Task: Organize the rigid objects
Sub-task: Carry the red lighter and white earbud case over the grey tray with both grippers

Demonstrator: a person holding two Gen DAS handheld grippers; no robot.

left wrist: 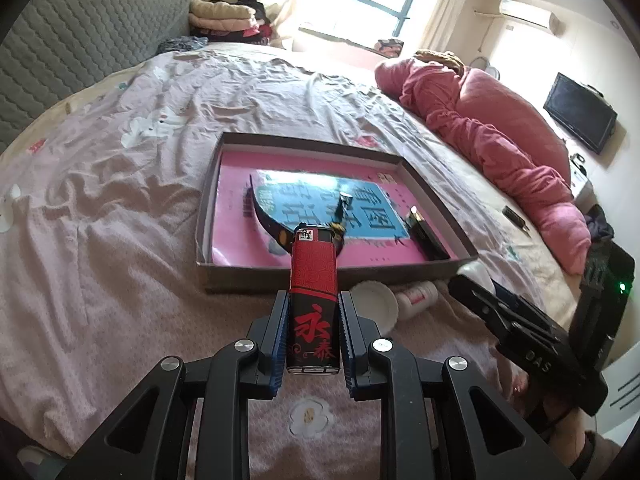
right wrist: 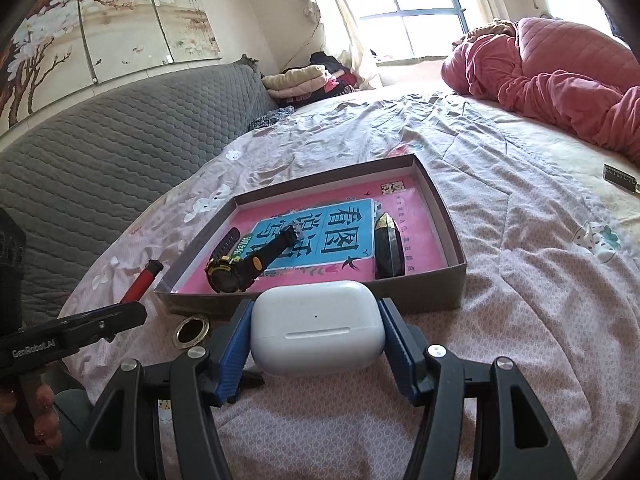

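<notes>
Left wrist view: the left tool [left wrist: 313, 334] is clamped on a red and black rectangular lighter [left wrist: 313, 304] with red Chinese characters, its blue ribbed pads pressing both long sides. The lighter stands up out of the tool, and its top end appears in front of the near wall of a shallow grey cardboard box [left wrist: 436, 204] that sits on the bed's pink patterned sheet [left wrist: 120, 216]. Inside the box lies a pink book with a blue title panel [left wrist: 236, 184]; on it are a black wristwatch with yellow accents [left wrist: 280, 228] and, along the right wall, a dark oblong case with a gold end [left wrist: 424, 236]. Just beside the box's near wall, on the sheet, a white round lid [left wrist: 374, 306] lies next to a small white bottle on its side [left wrist: 418, 296].

In the right wrist view the right tool [right wrist: 318, 330] is closed around a white rounded plastic earbud case [right wrist: 318, 326], gripped at its two short ends and held just in front of the box's near wall. To the left, near the box's corner, a gold-rimmed ring [right wrist: 193, 331] rests on the sheet. A pink quilted duvet [right wrist: 560, 80] is bunched at the far side of the bed.
</notes>
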